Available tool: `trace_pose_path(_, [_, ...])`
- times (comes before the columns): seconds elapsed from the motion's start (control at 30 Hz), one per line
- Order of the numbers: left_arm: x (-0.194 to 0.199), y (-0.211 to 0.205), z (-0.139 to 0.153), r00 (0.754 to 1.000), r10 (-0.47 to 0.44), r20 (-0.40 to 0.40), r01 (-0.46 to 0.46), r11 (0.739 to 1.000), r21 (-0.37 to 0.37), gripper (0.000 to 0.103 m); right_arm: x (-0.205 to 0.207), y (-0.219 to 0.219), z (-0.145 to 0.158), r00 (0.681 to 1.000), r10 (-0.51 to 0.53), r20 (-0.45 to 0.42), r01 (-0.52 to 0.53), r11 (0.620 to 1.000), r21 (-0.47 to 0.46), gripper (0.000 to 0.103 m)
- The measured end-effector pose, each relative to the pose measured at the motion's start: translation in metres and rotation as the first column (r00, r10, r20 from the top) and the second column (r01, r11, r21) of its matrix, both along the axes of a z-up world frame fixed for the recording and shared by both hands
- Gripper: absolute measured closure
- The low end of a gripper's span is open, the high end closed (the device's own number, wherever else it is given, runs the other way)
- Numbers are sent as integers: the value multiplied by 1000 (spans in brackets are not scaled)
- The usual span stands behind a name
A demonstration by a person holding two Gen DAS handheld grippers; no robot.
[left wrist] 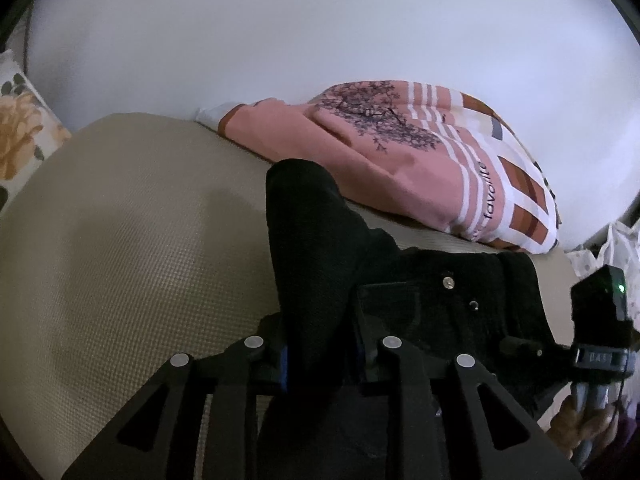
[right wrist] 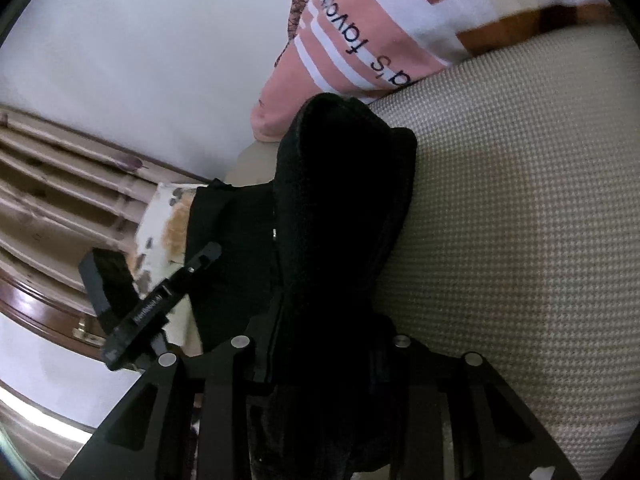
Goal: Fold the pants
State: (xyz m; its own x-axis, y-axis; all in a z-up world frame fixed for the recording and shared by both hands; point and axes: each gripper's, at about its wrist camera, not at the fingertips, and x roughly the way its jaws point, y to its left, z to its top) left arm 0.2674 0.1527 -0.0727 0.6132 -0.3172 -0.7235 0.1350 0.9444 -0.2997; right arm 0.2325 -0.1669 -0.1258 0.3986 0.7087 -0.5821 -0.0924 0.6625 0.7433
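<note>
Black pants (left wrist: 316, 240) lie on a beige woven mattress (left wrist: 132, 216), bunched fabric running toward 12 o'clock; left gripper (left wrist: 320, 360) and right gripper (right wrist: 324, 364) each clamp jaws on a fold beside a pink striped pillow (left wrist: 420, 168).

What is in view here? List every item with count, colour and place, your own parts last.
pants: one pair, black, bunched on the mat, gripped by both grippers
mat: one, beige woven, under the pants
pink pillow: one, pink with white stripes, a tree print and lettering, behind the pants
floral pillow: one, white with an orange flower, far left edge of the mat
wall: white, behind everything
left gripper: black, pants fabric between its fingers
right gripper: black, closed on pants fabric
hand: one, on the right gripper's handle, lower right of the left view
</note>
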Motion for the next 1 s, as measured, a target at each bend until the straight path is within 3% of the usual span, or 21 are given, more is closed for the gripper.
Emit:
trace_pose_path(0.3, [-3, 5, -20, 999, 32, 22, -34, 997, 71, 56, -5, 15, -3, 997, -44, 70, 50, 995, -92, 69])
trace_pose_path(0.73, [-8, 17, -31, 993, 110, 39, -111, 994, 18, 40, -15, 23, 0, 985, -81, 153, 108, 978, -181, 59])
trace_pose_path(0.83, [-11, 15, -28, 986, 150, 67, -154, 986, 63, 39, -17, 30, 2, 982, -77, 175, 116, 967, -227, 54])
trace_pose_path(0.97, [-16, 7, -23, 978, 176, 115, -192, 970, 148, 29, -21, 44, 7, 974, -72, 215, 143, 931, -335, 50])
trace_pose_path(1.0, [-17, 7, -23, 977, 175, 120, -193, 969, 154, 28, -23, 45, 7, 971, -84, 223, 162, 919, -359, 43])
